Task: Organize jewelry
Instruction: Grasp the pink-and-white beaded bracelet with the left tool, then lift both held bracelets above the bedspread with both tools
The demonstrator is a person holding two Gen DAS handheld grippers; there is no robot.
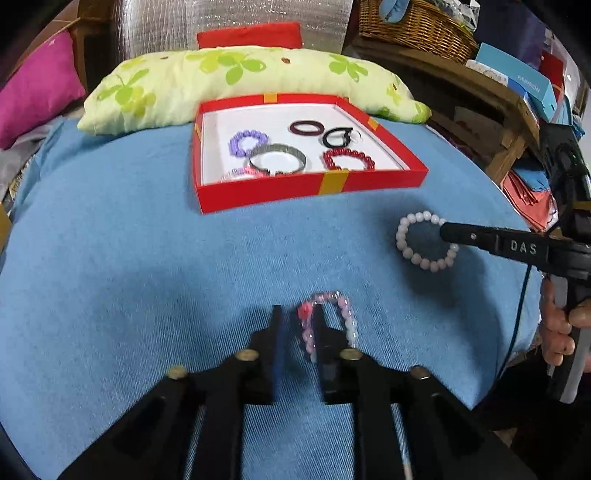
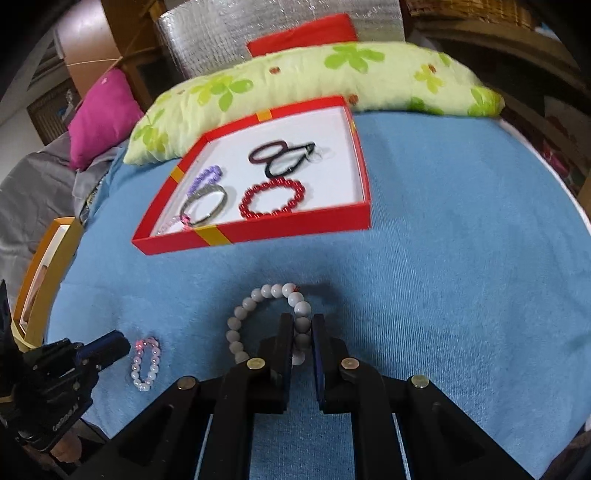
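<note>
On the blue cloth lies a pink-and-clear bead bracelet (image 1: 345, 317) (image 2: 146, 363). My left gripper (image 1: 297, 312) (image 2: 123, 345) is open around it. One strand sits between the fingers and the right finger is inside the loop, with a gap on the left side. A white bead bracelet (image 1: 406, 251) (image 2: 243, 314) lies to the right. My right gripper (image 2: 302, 323) (image 1: 445, 232) is shut on its right side, with beads pinched between the pads. Behind them is the open red box (image 1: 314, 184) (image 2: 258, 230), holding purple, red and pink bead bracelets, a metal bangle and dark hair ties.
A green floral pillow (image 1: 258, 81) (image 2: 314, 74) lies behind the box, and a magenta cushion (image 1: 37, 85) is at far left. A wooden shelf with a wicker basket (image 1: 417, 26) and a blue carton (image 1: 517, 77) stands at right. A person's hand (image 1: 557, 332) holds the right gripper.
</note>
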